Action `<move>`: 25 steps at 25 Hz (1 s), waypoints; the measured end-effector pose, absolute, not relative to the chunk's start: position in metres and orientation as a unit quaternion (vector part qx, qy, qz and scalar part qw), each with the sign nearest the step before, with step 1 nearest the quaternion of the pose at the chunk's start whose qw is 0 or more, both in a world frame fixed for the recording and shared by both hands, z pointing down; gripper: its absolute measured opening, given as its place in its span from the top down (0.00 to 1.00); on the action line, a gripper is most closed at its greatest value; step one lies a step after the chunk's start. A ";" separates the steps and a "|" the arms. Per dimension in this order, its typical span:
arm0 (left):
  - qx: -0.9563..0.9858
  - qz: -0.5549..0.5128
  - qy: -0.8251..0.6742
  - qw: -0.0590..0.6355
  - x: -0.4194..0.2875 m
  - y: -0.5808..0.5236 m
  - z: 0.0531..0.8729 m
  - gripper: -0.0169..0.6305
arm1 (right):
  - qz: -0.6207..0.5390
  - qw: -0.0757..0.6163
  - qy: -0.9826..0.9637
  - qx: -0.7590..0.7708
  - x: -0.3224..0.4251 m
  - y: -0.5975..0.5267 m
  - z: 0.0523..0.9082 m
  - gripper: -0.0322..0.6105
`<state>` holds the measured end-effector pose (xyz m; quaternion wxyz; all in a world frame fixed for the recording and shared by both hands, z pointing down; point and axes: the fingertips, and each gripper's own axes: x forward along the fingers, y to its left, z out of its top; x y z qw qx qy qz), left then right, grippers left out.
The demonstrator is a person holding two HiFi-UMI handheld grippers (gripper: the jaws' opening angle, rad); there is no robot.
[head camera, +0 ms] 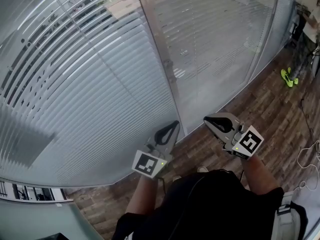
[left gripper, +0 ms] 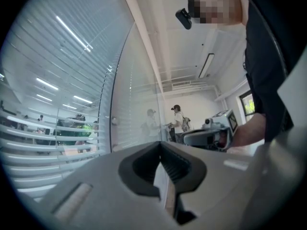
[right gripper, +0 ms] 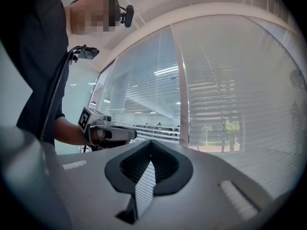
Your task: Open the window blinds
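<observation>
Head view: blinds (head camera: 95, 89) beyond hand-held gripper (head camera: 173, 126)

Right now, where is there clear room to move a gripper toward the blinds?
Open air lies between the left gripper and right gripper, both shut, up to the frame post dividing the two blinds. The wood floor at right is bare; a green object and cables crowd the far right edge.

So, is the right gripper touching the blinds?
Apart. In the right gripper view the right gripper is shut and empty, the blinds well beyond its tips.
</observation>
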<state>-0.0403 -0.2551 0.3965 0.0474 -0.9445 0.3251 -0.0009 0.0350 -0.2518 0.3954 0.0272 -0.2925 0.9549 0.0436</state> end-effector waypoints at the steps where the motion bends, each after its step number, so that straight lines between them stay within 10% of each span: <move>1: -0.944 -0.001 0.326 0.048 -0.040 -0.256 0.396 0.97 | 0.041 0.023 0.955 -0.294 0.035 -0.254 0.396 0.94; 25: -0.939 -0.007 0.340 0.046 -0.032 -0.257 0.399 0.97 | 0.035 0.027 0.955 -0.293 0.046 -0.257 0.397 0.94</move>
